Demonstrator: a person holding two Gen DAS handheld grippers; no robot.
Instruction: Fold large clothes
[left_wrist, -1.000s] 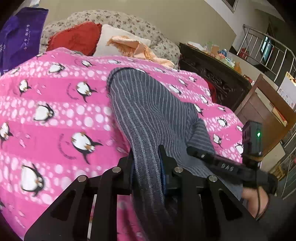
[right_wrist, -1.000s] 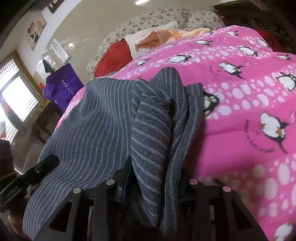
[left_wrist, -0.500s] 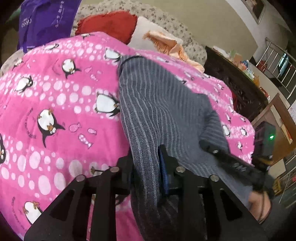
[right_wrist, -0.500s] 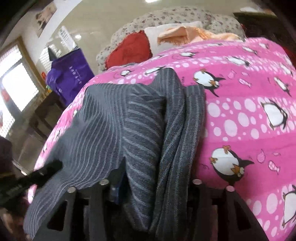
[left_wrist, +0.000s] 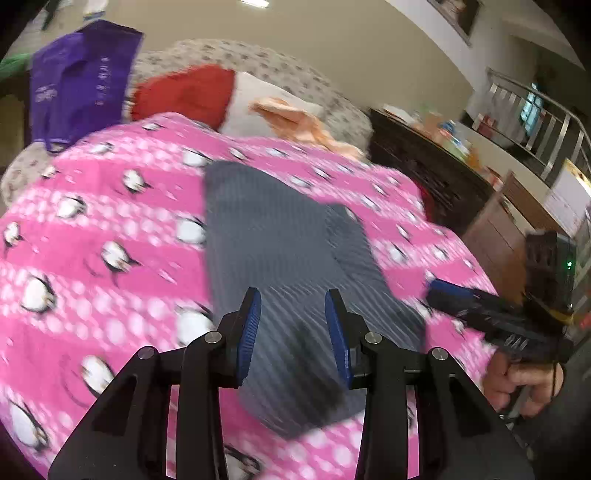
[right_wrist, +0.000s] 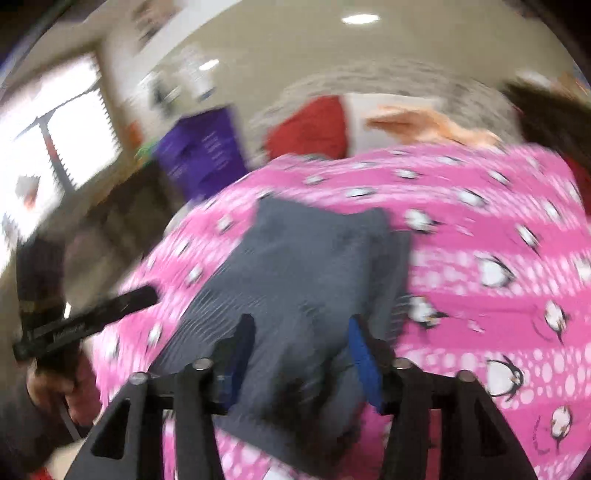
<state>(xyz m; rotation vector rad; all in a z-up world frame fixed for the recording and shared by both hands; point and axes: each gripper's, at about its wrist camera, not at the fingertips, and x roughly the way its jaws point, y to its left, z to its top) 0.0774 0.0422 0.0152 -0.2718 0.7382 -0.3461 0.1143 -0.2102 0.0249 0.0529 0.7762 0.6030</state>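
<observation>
A grey striped garment (left_wrist: 280, 236) lies folded on the pink penguin blanket (left_wrist: 92, 221), one flap doubled over its right side. My left gripper (left_wrist: 293, 299) hovers above the garment's near end. Its jaws are opening, the blue pads stand apart and no cloth is between them. In the right wrist view the same garment (right_wrist: 306, 258) lies below my right gripper (right_wrist: 301, 325). Those jaws are closing a little but stand apart, gripping nothing. Both views are blurred by motion. A hand (left_wrist: 517, 380) holds the right gripper at the blanket's right edge.
A purple bag (left_wrist: 81, 81), a red cushion (left_wrist: 184, 92) and a white pillow with an orange cloth (left_wrist: 291, 114) lie at the far end. A dark wooden cabinet (left_wrist: 424, 173) stands to the right, a bright window (right_wrist: 55, 129) to the left.
Both grippers were shut on the garment's near edge; now they have let go and drawn back and upward. The garment rests folded on the blanket.
</observation>
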